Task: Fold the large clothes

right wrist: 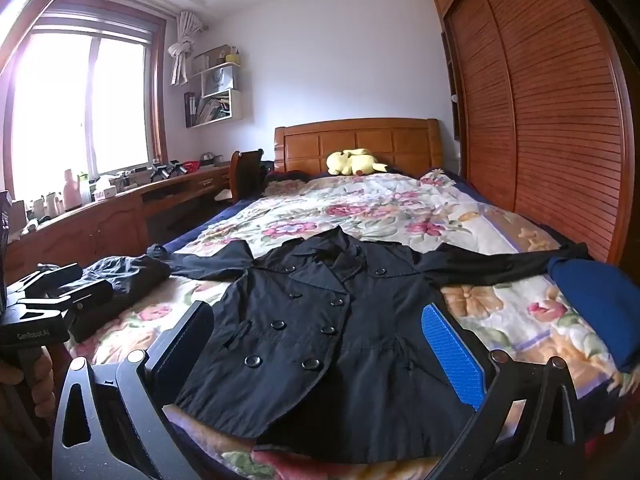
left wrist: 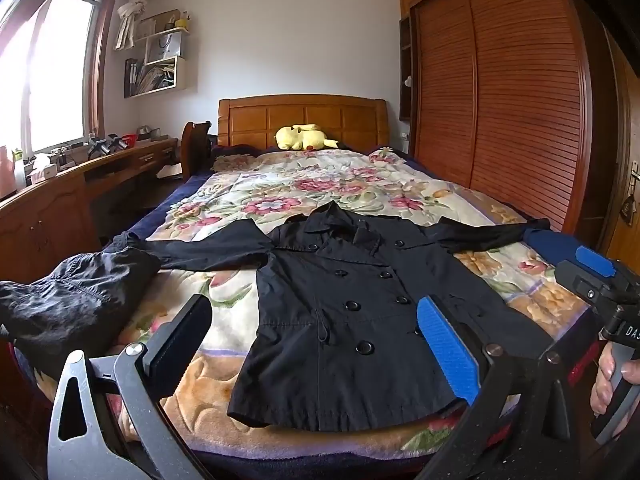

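Observation:
A black double-breasted coat [left wrist: 344,312] lies flat, front up, on the floral bed cover [left wrist: 280,188], with both sleeves spread sideways. It also shows in the right wrist view [right wrist: 320,336]. My left gripper [left wrist: 316,332] is open and empty, hovering above the coat's lower hem near the foot of the bed. My right gripper [right wrist: 320,332] is open and empty too, above the hem a little to the right. The right gripper's body appears at the right edge of the left wrist view [left wrist: 600,280]; the left gripper appears at the left edge of the right wrist view [right wrist: 60,292].
A crumpled black garment [left wrist: 76,296] lies at the bed's left corner. A folded blue garment [right wrist: 592,304] lies at the right edge. A yellow plush toy [left wrist: 304,138] sits by the wooden headboard [left wrist: 304,116]. A wooden desk [left wrist: 80,184] runs along the left, a slatted wardrobe [left wrist: 512,92] on the right.

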The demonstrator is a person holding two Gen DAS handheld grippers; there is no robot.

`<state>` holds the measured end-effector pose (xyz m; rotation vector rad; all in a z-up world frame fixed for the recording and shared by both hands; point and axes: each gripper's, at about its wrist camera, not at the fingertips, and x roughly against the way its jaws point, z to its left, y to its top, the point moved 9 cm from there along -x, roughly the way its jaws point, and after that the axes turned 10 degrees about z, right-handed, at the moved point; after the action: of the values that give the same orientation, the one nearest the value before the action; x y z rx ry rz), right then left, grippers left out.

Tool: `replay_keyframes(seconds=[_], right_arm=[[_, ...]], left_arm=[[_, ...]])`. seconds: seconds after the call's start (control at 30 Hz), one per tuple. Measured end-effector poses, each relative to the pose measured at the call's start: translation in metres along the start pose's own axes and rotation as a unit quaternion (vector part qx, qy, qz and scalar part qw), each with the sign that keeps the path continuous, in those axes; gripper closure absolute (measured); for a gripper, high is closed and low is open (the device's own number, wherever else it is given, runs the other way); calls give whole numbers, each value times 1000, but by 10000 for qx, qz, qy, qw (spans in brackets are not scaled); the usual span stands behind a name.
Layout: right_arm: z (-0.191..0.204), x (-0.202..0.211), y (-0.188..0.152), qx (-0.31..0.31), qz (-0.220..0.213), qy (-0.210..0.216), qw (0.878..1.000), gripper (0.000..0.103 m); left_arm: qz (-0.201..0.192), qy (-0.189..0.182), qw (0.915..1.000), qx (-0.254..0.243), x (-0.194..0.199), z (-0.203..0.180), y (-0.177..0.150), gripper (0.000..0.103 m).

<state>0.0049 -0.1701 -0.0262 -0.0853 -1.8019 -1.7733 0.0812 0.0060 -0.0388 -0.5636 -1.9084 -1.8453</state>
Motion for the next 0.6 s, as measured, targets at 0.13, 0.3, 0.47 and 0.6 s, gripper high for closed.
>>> replay_keyframes(seconds=[0.13,0.3,0.47,0.6], right_arm=[[0,0,0,-7,10,4,10000,0],[0,0,-1,-10,17,15,10000,0],[0,0,0,6,17,22,10000,0],[0,-1,-1,-3,17,32,10000,0]], left_arm=[[-4,5,10000,-2,0,1,0,0],[-12,-3,10000,-6,1,2,1,0],[-11,12,10000,-6,1,1,1,0],[-16,13,10000,-11,1,2,1,0]])
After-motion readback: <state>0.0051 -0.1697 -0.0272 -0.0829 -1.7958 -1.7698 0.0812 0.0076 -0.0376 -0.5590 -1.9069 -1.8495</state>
